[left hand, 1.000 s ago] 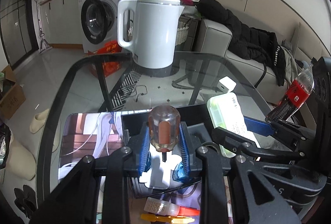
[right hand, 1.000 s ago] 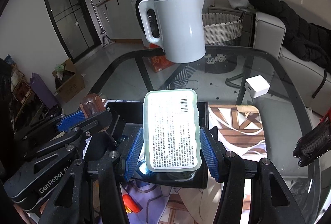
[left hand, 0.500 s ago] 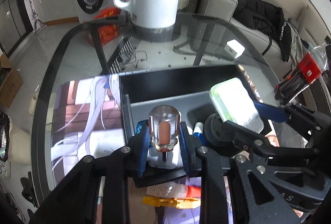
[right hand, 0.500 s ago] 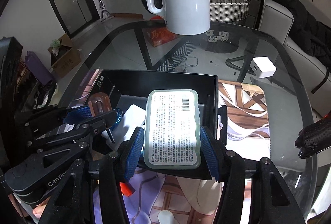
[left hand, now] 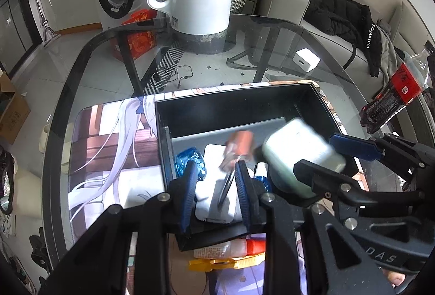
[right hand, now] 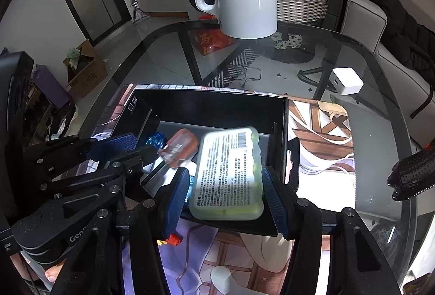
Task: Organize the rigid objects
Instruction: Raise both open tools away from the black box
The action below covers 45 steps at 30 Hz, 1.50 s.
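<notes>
The screwdriver (left hand: 235,150) is loose between the open left claw (left hand: 214,186), over the black box (left hand: 233,104) mid-worktop. The green case (right hand: 231,172) (gripped by the right claw (right hand: 223,194)) could be knocked.

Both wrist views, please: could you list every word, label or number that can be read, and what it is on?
"STARICCI": black jacket on the sofa.
"DAS": right tongs' body.
"Gen", then cut off: left tongs' body.
Pale green case label and barcode: too small to read.
Red box characters, bottle label: blurred.
</notes>
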Each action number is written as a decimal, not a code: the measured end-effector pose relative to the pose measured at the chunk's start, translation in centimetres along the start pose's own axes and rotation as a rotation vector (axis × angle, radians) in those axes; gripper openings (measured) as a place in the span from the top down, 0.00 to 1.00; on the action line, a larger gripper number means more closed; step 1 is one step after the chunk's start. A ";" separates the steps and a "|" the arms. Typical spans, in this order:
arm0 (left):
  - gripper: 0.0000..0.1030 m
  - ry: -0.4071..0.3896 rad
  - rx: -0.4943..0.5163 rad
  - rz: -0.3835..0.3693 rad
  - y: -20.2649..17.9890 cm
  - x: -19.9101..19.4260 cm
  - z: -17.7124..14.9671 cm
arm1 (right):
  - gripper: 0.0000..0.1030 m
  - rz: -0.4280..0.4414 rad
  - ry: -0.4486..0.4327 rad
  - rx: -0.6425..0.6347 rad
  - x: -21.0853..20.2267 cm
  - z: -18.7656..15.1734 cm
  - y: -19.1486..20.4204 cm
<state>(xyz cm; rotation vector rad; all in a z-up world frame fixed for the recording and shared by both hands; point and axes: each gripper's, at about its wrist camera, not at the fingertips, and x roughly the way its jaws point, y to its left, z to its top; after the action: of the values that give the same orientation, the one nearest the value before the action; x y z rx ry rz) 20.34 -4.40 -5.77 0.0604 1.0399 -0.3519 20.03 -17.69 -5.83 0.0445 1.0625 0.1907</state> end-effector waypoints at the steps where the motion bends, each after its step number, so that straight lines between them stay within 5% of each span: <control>1: 0.73 0.001 0.002 0.002 0.0 0.0 0.0 | 0.45 0.006 -0.001 0.006 0.0 0.0 -0.1; 18: 0.58 -0.047 -0.003 0.006 0.3 -1.9 -0.3 | 0.45 0.018 -0.057 0.016 -1.5 0.0 -0.3; 33: 0.49 -0.434 0.120 0.109 -0.9 -12.0 -4.1 | 0.45 0.008 -0.418 -0.090 -11.1 -2.9 3.3; 45: 0.46 -0.445 0.178 0.107 -0.3 -14.1 -7.2 | 0.45 0.039 -0.485 -0.243 -13.9 -6.6 6.3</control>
<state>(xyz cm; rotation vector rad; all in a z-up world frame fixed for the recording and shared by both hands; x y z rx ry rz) 7.81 0.49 2.62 0.1878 0.5612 -0.3403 6.88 -14.34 3.73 -0.1042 0.5506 0.3251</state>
